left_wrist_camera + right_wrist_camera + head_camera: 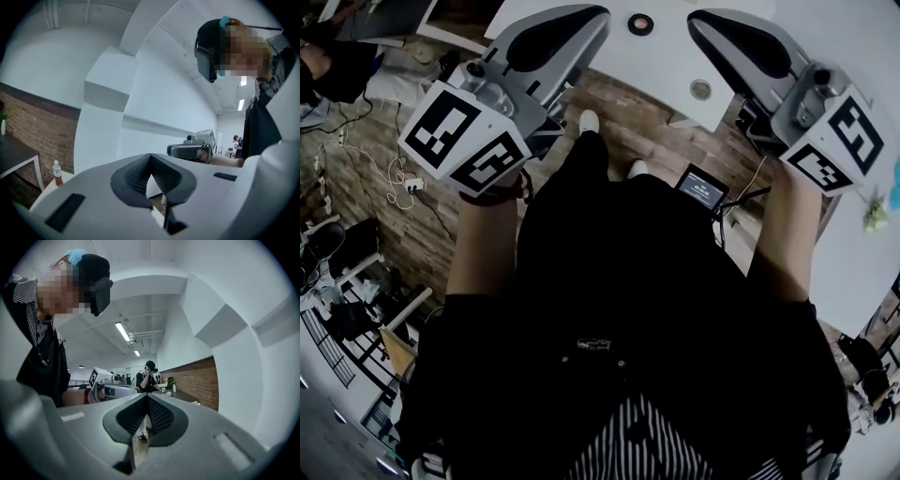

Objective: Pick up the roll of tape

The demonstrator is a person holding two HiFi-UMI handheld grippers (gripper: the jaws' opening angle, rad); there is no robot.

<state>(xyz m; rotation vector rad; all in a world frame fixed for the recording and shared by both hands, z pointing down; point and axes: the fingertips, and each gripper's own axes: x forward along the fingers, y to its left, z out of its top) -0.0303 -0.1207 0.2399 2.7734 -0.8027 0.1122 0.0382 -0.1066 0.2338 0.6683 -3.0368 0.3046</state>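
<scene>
The roll of tape (640,23) is a small dark ring that lies flat on the white table (670,58) at the top of the head view. My left gripper (596,13) reaches over the table's near-left edge, just left of the roll. My right gripper (697,22) points in from the right, and the roll lies between the two tips. Both are held about level, and neither touches the roll. In the left gripper view the left gripper (150,161) has its pads met with nothing in them. The right gripper (147,403) is likewise shut and empty. Neither gripper view shows the roll.
A second small round thing (700,90) lies near the table's front edge. Below is a wooden floor with a small screen device (704,187) and cables (394,178) at the left. A bottle (56,173) stands on a white table by a brick wall. Another person (149,373) stands far off.
</scene>
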